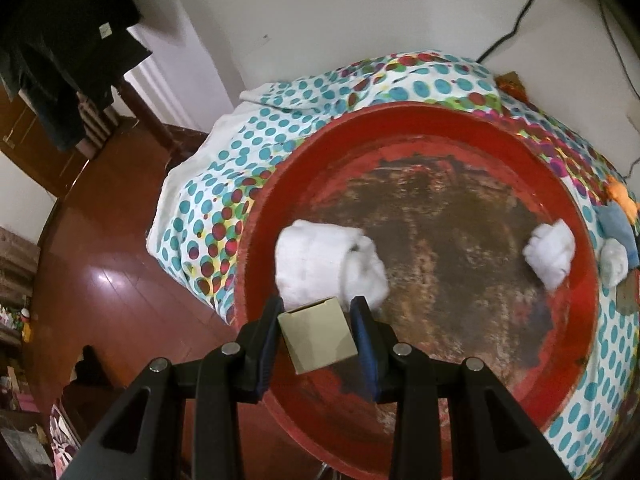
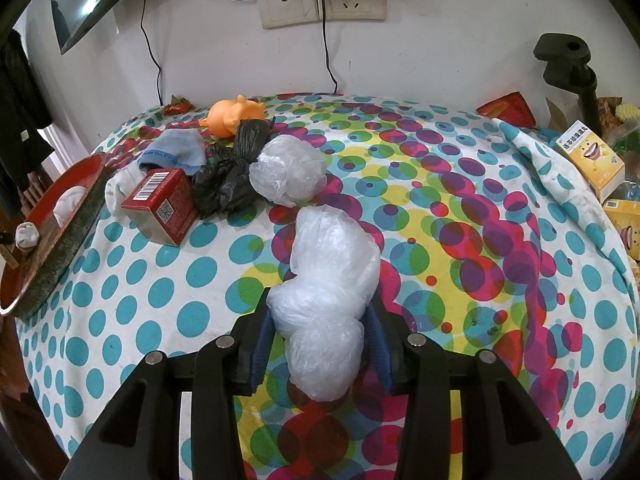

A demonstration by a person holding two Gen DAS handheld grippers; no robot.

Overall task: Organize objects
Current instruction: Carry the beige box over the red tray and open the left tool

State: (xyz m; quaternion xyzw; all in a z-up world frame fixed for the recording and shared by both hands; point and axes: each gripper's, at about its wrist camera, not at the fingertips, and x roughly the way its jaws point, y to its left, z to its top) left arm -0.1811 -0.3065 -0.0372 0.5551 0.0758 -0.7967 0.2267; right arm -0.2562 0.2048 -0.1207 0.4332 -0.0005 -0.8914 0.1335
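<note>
Two grips are what I see: my left gripper (image 1: 317,334) pinches a small tan box (image 1: 316,334) between its blue pads, the box tilted, its far end sticking out past the fingertips. It hangs above the near left part of a big red tray (image 1: 416,128) whose worn floor shows brown patches. Just beyond the box, on the tray floor, lies a rolled white sock (image 1: 328,266); a second white bundle (image 1: 550,254) sits well apart at the tray's right rim. The tray rests on a dotted cloth (image 1: 224,184) covering the table, with the brown floor (image 1: 108,248) off to the left.

My right gripper (image 2: 320,344) is closed on a crumpled clear plastic bag (image 2: 328,292), which bulges out beyond the fingertips and spills back toward me between the fingers. Farther off on the cloth I see another clear bag (image 2: 288,174), a black bag (image 2: 232,172) touching it on the left, a red carton (image 2: 162,206) beside that, a grey cloth (image 2: 176,152) and an orange toy (image 2: 234,116) behind. At the far right stands a yellow box (image 2: 592,158)
</note>
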